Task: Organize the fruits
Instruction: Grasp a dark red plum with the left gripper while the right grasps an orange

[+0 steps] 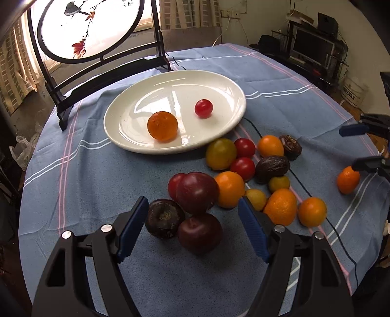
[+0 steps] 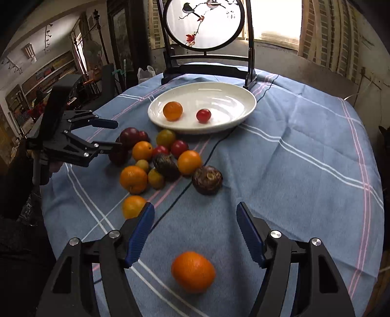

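Note:
A white plate [image 1: 114, 107] [image 2: 248, 97] holds one orange [image 1: 162, 125] and a cherry tomato [image 1: 203, 108]. In front of it lies a heap of oranges, tomatoes, yellow-green fruits and dark plums [image 1: 197, 192]. My left gripper [image 1: 193, 204] [image 2: 116, 134] is open over the heap's near end. Two plums and a dark brown round fruit [image 1: 164, 218] lie between its blue pads, untouched. My right gripper [image 2: 195, 209] [image 1: 347, 149] is open too, above a lone orange [image 2: 193, 272] [image 1: 348, 179] that rests on the cloth between its fingers, apart from both.
A round bird painting in a black stand [image 1: 90, 26] [image 2: 203, 22] rises behind the plate. A black cable [image 2: 195, 165] runs across the blue striped tablecloth [image 2: 304, 170] past the heap. Another brown fruit [image 2: 207, 180] sits by the cable. The round table's edge curves close on both sides.

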